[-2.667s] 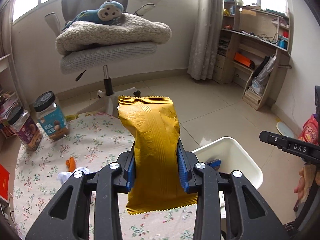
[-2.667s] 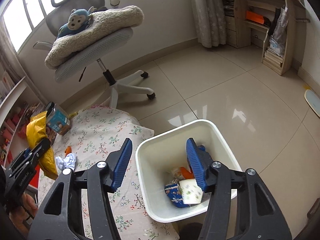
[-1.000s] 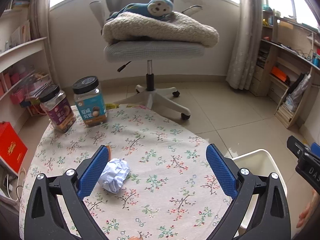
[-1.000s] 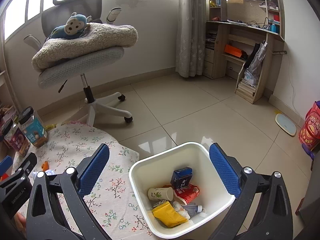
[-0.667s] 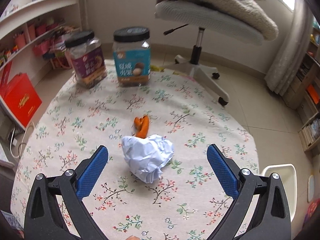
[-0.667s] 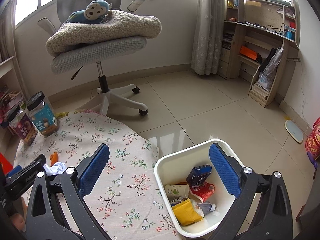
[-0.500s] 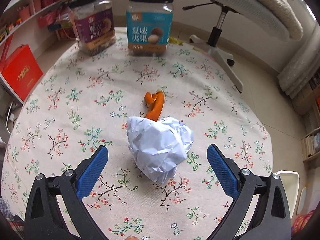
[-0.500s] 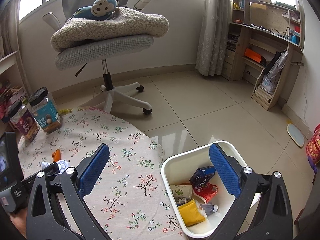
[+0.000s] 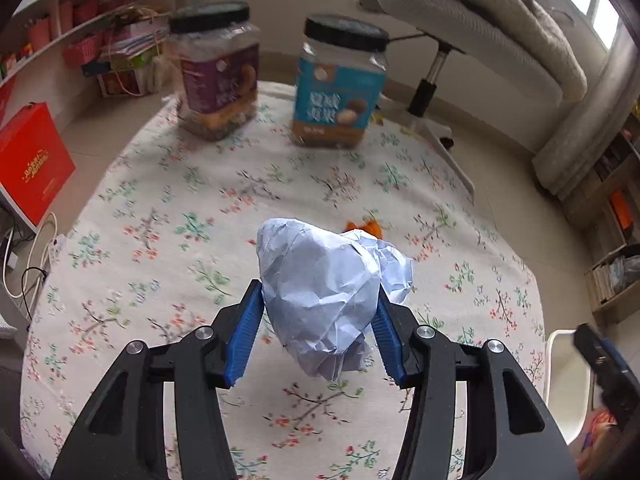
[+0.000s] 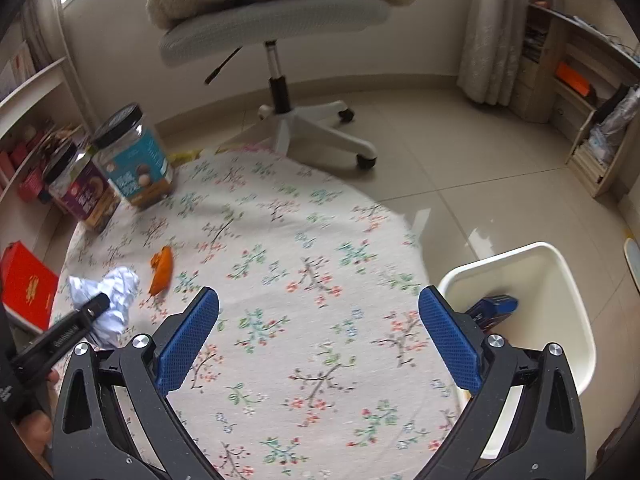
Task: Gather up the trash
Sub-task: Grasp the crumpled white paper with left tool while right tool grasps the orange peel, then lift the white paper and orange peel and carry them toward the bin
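Note:
My left gripper (image 9: pixel 318 332) is shut on a crumpled white paper ball (image 9: pixel 324 288), which sits between the blue pads over the floral tablecloth (image 9: pixel 180 216). The ball also shows in the right wrist view (image 10: pixel 114 292), at the table's left. An orange peel scrap (image 10: pixel 162 266) lies just beyond the ball, partly hidden behind it in the left wrist view (image 9: pixel 366 226). My right gripper (image 10: pixel 318 344) is open and empty above the middle of the table. The white trash bin (image 10: pixel 560 276) stands on the floor to the right, with a blue box (image 10: pixel 496 306) inside.
Two black-lidded jars, one purple (image 9: pixel 218 84) and one blue (image 9: pixel 338 88), stand at the table's far edge. An office chair (image 10: pixel 280 20) with a blanket stands behind the table. A red box (image 9: pixel 32 168) sits on the floor at left. Shelves line the right wall.
My left gripper dropped the gold packet into the bin, moved back over the table to the paper ball and closed on it. My right gripper swung left from the bin toward the table.

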